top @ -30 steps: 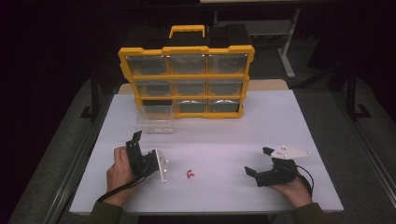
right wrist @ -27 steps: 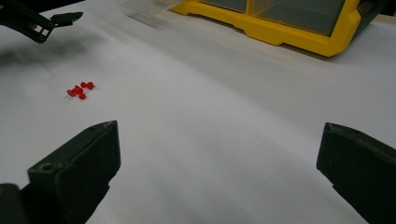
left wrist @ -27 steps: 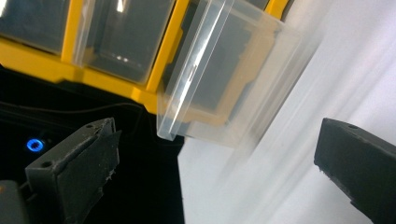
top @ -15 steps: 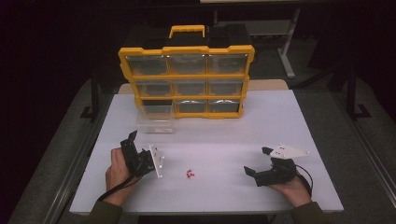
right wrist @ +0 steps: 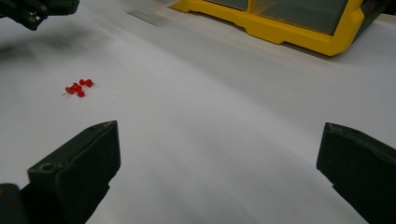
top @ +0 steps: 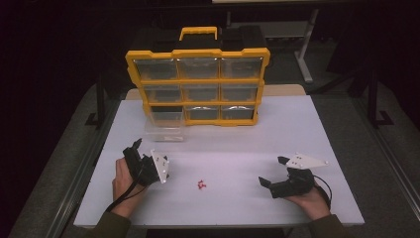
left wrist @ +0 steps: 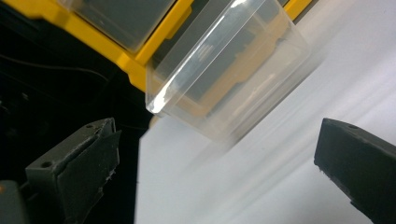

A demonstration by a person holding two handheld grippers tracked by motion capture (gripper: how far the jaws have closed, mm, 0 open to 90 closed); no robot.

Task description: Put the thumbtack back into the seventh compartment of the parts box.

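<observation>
Red pushpins (top: 200, 185) lay between my left gripper (top: 140, 159) and right gripper (top: 274, 178), both spread wide and empty, clear drawer (top: 167, 125) beyond

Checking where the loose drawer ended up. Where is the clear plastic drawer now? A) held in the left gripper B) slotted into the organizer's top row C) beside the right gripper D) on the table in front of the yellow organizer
D: the clear plastic drawer sits on the table right in front of the yellow organizer, with the left gripper open and apart from it.
</observation>
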